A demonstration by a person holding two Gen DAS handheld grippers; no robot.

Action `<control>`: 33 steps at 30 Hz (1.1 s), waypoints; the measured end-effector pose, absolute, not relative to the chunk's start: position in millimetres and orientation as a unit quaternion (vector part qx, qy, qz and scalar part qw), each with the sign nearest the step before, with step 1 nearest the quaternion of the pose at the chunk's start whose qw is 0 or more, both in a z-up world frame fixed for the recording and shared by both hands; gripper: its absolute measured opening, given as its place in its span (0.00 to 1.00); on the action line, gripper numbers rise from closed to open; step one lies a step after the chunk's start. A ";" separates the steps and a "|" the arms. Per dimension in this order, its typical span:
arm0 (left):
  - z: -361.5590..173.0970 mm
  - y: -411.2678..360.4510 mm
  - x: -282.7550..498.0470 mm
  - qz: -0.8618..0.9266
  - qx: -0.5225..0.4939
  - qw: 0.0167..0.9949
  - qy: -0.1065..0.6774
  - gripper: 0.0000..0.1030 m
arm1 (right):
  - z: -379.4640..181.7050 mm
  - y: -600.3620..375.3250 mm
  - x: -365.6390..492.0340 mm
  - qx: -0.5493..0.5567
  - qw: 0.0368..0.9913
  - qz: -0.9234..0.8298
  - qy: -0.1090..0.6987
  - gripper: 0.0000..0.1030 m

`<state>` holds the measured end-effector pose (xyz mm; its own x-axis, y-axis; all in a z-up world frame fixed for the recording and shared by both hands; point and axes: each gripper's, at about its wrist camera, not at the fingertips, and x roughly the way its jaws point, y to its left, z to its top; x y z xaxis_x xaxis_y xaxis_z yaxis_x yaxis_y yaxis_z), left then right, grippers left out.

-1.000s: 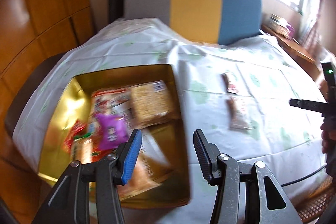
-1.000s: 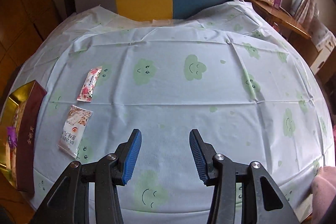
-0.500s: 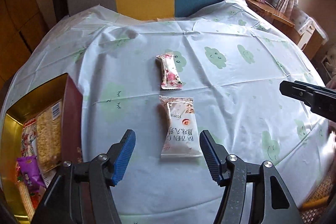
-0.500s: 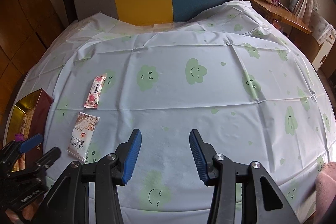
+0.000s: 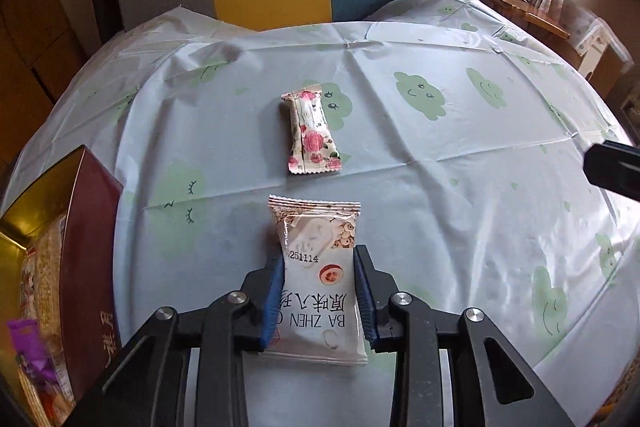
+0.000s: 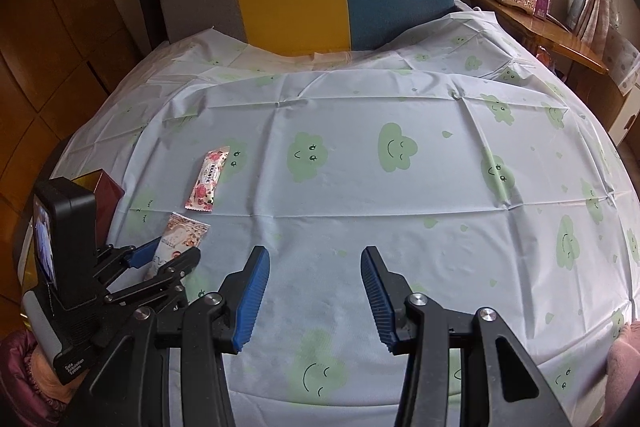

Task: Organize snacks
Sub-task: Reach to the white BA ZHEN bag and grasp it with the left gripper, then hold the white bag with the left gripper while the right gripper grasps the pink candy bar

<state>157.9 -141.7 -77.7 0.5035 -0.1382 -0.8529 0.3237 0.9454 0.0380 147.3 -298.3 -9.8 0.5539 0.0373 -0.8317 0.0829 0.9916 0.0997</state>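
Left tongs closing on the white snack pack, right tongs idle over bare cloth.

The left gripper (image 5: 318, 287) has its jaws closing around the white snack pack (image 5: 316, 275), blue pads against both long edges; the pack lies flat on the tablecloth (image 5: 460, 187). The rose-print snack (image 5: 312, 131) lies just beyond it, apart, with a clear gap between the two wrappers. The gold-lined box (image 5: 94, 227) sits at the table's left edge, its red wall near the pack, snacks inside. The right gripper (image 6: 314, 291) hovers part open with nothing between its jaws. Centre and right of the cloth are free out to the edge.
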 end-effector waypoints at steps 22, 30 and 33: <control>-88.4 -102.1 71.5 -0.131 0.083 0.903 0.401 0.37 | -37.7 -269.5 148.3 0.045 0.852 0.062 0.518 0.47; -89.1 -99.6 68.8 -0.132 0.070 0.910 0.387 0.37 | -34.5 -226.2 187.6 0.035 0.844 0.117 0.522 0.47; -89.0 -99.1 68.5 -0.131 0.066 0.911 0.386 0.37 | -40.0 -208.3 218.7 0.021 0.846 0.121 0.518 0.47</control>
